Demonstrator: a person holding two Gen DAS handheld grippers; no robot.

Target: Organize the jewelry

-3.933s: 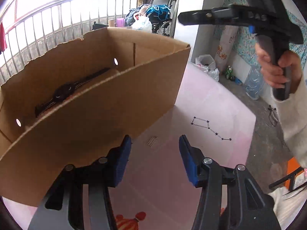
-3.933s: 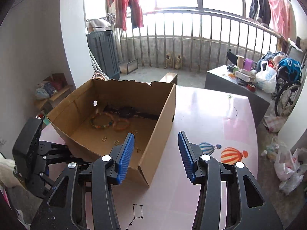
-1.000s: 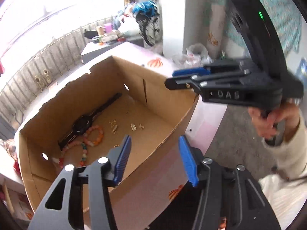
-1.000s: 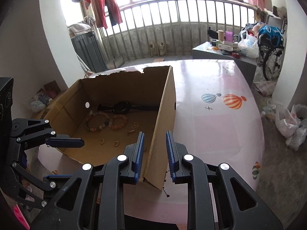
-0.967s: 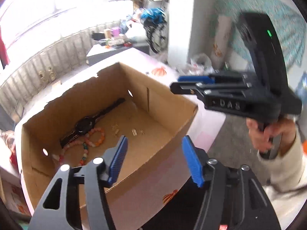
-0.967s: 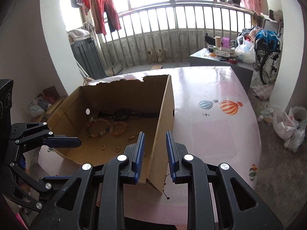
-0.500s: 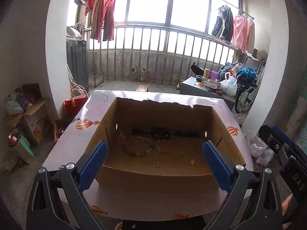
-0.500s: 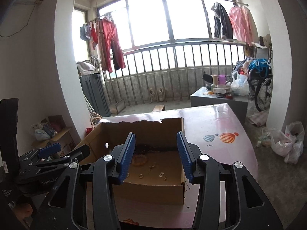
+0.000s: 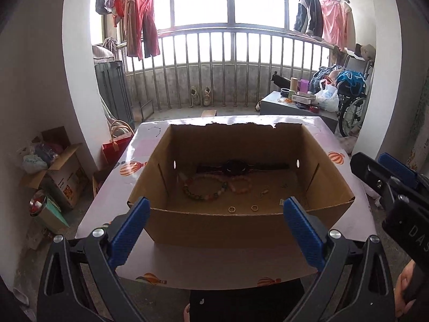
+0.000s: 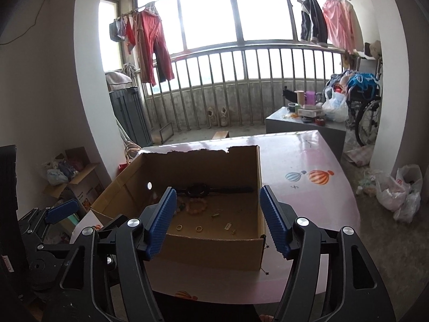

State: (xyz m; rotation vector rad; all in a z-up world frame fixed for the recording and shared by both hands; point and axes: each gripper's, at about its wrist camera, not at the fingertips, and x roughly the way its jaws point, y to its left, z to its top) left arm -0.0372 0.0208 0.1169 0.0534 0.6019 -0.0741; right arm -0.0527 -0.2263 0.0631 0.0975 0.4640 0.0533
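Open brown cardboard box point(image 9: 238, 225) on pink table point(image 9: 214, 268). Left gripper point(image 9: 214, 230) spread wide, empty; right gripper point(image 10: 218, 220) jaws just been opening (nothing between).

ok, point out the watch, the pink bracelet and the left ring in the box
watch point(image 9: 235, 167), left wrist view, on its dark round face
pink bracelet point(image 9: 232, 187), left wrist view, on its left-side beads
left ring point(image 9: 232, 209), left wrist view, on the band
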